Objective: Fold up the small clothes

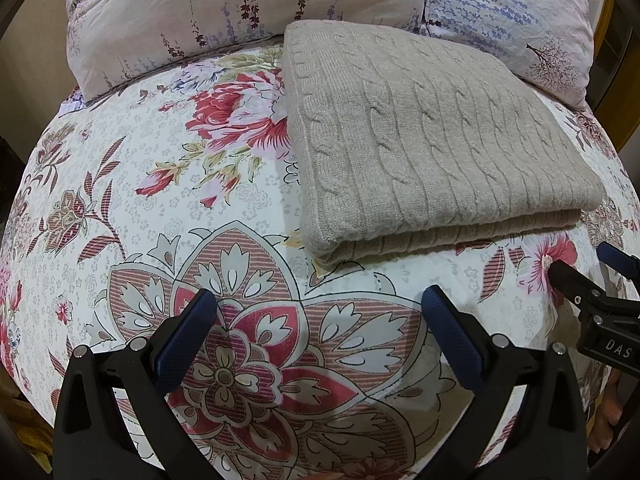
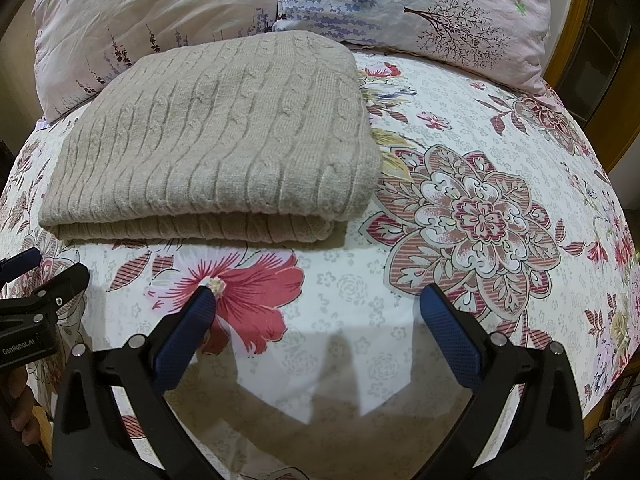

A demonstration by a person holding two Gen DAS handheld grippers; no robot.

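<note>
From the left wrist view, your left gripper [image 1: 318, 306] hangs over the flowered bedsheet [image 1: 132, 216] with its blue pads spread wide and nothing between them. The beige sweater [image 1: 436, 140] lies ahead and to the right, already folded into a flat stack with its doubled edge facing you, its far edge close to the pillows [image 1: 240, 12]. It looks finished, which would explain why you hold back from it. Your right gripper [image 1: 592, 276] shows at the right edge.

From the right wrist view, your right gripper [image 2: 318, 306] is likewise wide open and empty above the sheet, clear of the sweater [image 2: 216, 140], which sits ahead and left. The left gripper [image 2: 44, 280] peeks in at the left edge.
</note>
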